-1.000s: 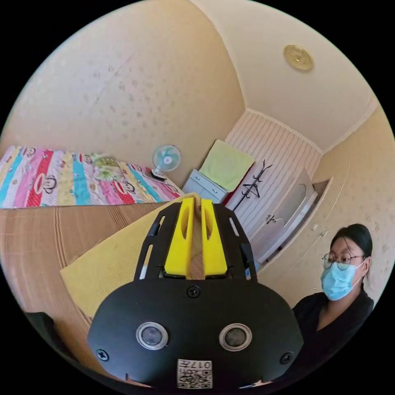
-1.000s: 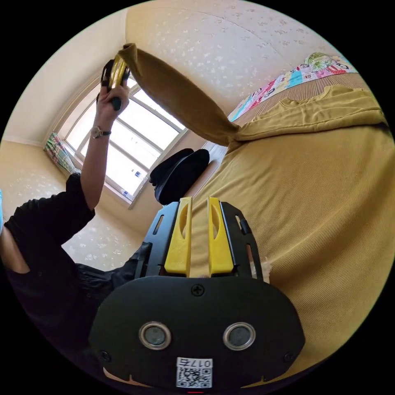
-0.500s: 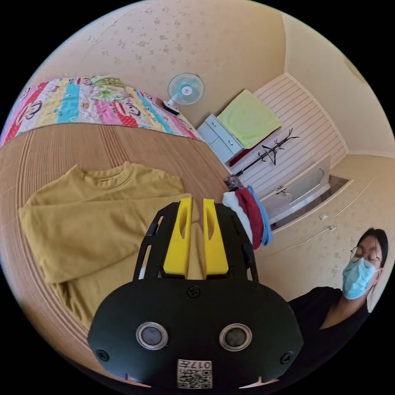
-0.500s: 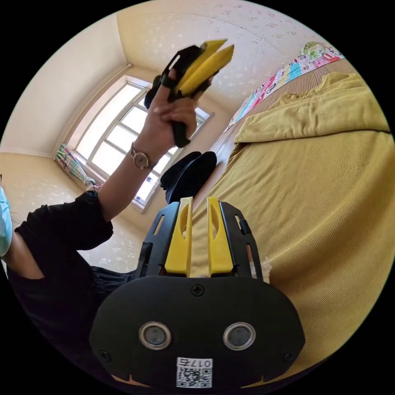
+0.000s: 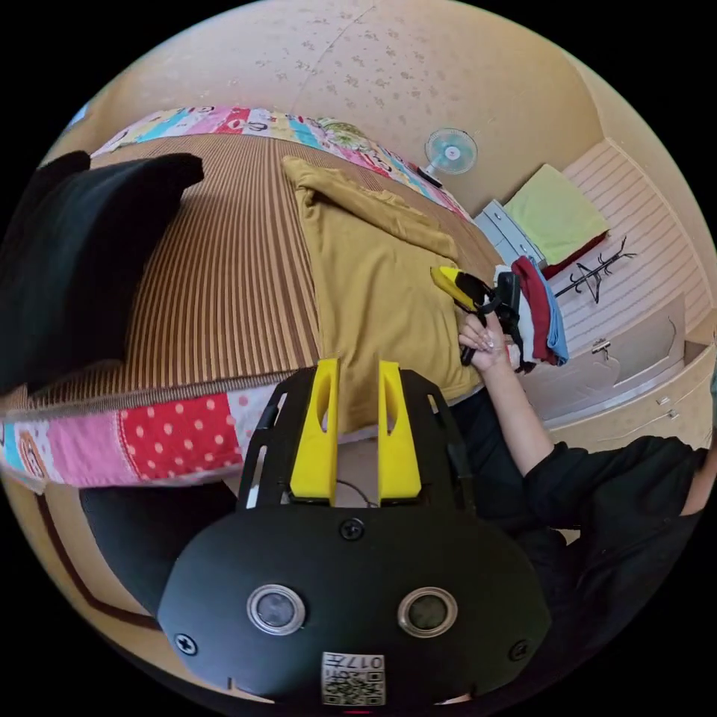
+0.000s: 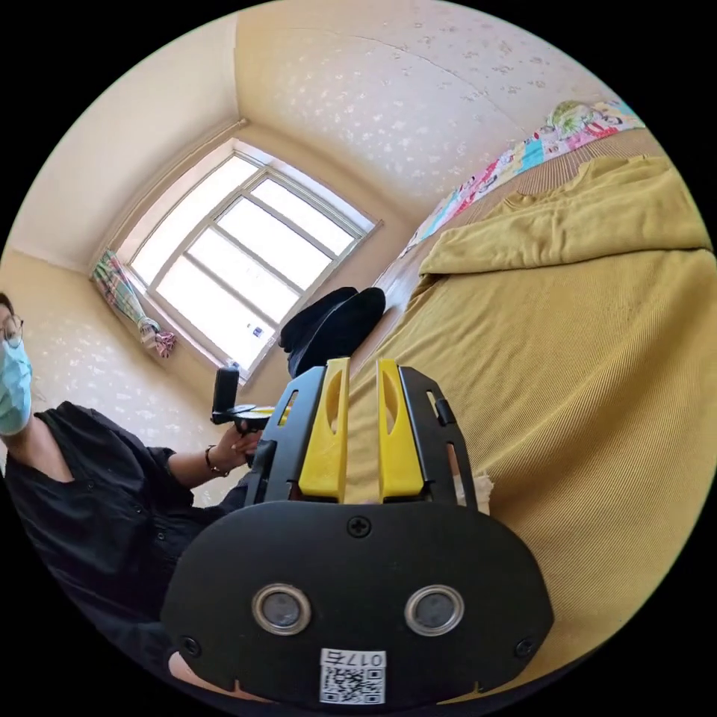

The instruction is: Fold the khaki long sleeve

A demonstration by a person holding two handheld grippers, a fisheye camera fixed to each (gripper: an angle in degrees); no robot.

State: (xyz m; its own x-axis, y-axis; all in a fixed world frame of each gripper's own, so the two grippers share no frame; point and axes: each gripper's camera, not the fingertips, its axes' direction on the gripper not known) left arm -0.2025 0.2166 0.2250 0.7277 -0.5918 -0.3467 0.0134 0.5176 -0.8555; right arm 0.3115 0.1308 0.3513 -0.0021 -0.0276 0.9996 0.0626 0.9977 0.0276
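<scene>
Left hand-held gripper (image 5: 355, 373) jaws apart, empty; right hand-held gripper (image 6: 363, 372) likewise.

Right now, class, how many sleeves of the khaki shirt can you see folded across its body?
1. A folded sleeve lies across the upper chest of the khaki shirt, just below the collar; it also appears in the left gripper view. The other sleeve may be hidden underneath.
</scene>
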